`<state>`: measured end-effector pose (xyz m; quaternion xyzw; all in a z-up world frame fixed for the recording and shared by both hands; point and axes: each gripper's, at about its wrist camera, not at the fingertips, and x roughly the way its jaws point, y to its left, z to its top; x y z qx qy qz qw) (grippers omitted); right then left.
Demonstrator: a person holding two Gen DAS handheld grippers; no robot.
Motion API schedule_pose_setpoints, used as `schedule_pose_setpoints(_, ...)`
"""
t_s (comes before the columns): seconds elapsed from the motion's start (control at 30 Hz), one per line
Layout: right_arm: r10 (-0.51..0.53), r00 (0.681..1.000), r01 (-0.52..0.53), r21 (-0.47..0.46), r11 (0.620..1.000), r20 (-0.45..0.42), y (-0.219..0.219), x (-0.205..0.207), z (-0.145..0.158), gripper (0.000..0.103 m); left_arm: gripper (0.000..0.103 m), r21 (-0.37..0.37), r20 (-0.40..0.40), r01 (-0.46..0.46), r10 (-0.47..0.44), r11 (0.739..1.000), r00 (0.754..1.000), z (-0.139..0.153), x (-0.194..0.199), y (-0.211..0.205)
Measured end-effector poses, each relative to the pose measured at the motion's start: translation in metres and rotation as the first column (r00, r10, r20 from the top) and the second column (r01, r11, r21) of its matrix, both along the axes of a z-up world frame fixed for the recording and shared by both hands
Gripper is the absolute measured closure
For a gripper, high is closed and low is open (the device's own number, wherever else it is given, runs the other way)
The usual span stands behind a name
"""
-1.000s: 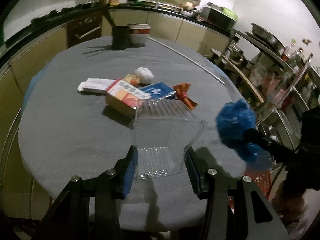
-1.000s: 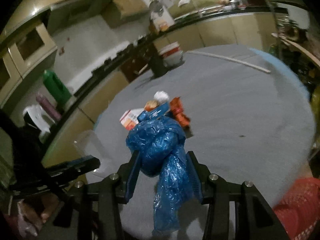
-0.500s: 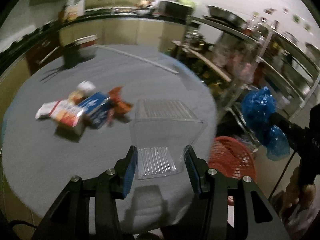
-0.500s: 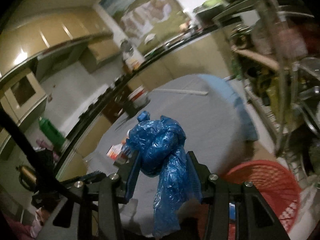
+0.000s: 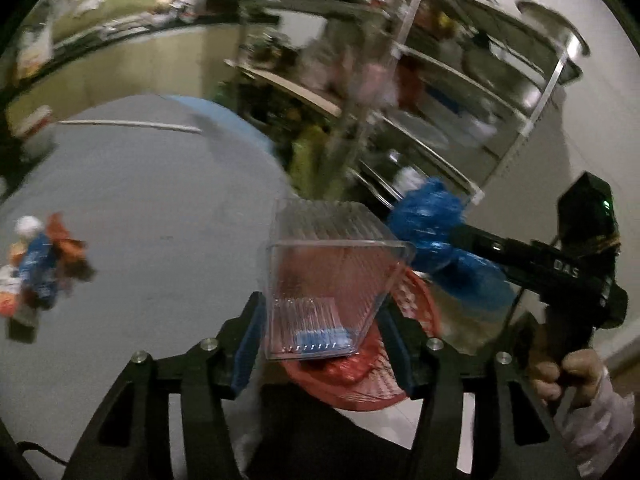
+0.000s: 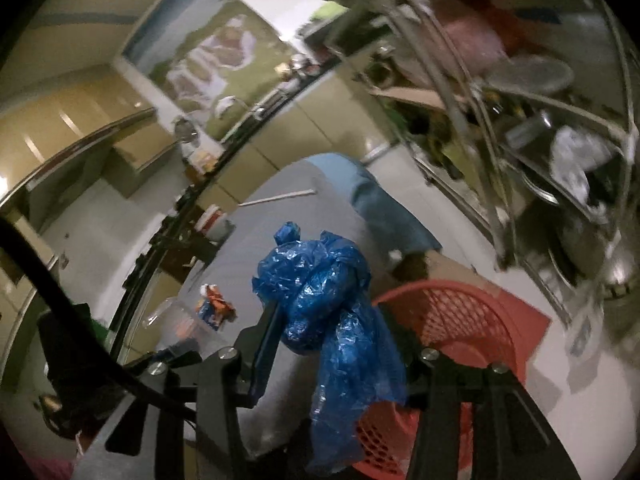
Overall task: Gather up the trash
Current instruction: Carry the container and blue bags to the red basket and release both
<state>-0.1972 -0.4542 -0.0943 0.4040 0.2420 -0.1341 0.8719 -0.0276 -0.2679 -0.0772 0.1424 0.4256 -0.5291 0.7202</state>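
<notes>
My left gripper (image 5: 322, 316) is shut on a clear ribbed plastic container (image 5: 328, 276) and holds it in the air over the red mesh basket (image 5: 416, 308) beside the table. My right gripper (image 6: 332, 320) is shut on a knotted blue plastic bag (image 6: 320, 292), held above the same red basket (image 6: 456, 320). The blue bag also shows in the left wrist view (image 5: 436, 236), just right of the container. A small blue item lies inside the basket, seen through the container.
The round grey table (image 5: 152, 216) lies to the left with a pile of wrappers and boxes (image 5: 36, 268) on it. Metal shelving with pots (image 5: 460, 88) stands behind the basket. A white stick (image 5: 128, 124) lies at the table's far side.
Both grippers have swung right, off the table, with their loads. The container and the blue bag now hang over the red basket instead of the table.
</notes>
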Motion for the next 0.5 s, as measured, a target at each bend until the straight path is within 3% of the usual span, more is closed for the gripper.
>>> schedule_pose_setpoints(0.07,-0.023,1.000,0.024,0.022,0.999,-0.016,-0.006,-0.006,-0.009,0.044,0.041,0.026,-0.037,0.053,-0.052,0.998,0.998,-0.010,-0.006,-0.014)
schedule_pose_setpoints(0.2,-0.040,0.999,0.045,0.144,0.989,-0.032,-0.017,-0.013,-0.028,0.027,0.040,0.068,-0.061,0.068,-0.064,0.995,0.996,-0.027,-0.008,-0.026)
schedule_pose_setpoints(0.37,-0.068,0.997,0.072,0.221,0.973,-0.024,-0.028,-0.015,-0.042,0.026,0.040,0.078,-0.029,0.005,-0.003,0.997,1.000,-0.024,0.002,-0.012)
schedule_pose_setpoints(0.5,-0.045,0.999,0.040,0.151,0.988,0.029,-0.022,-0.011,-0.025,0.026,0.039,0.067,0.035,-0.090,0.087,0.994,0.996,-0.012,0.019,0.012)
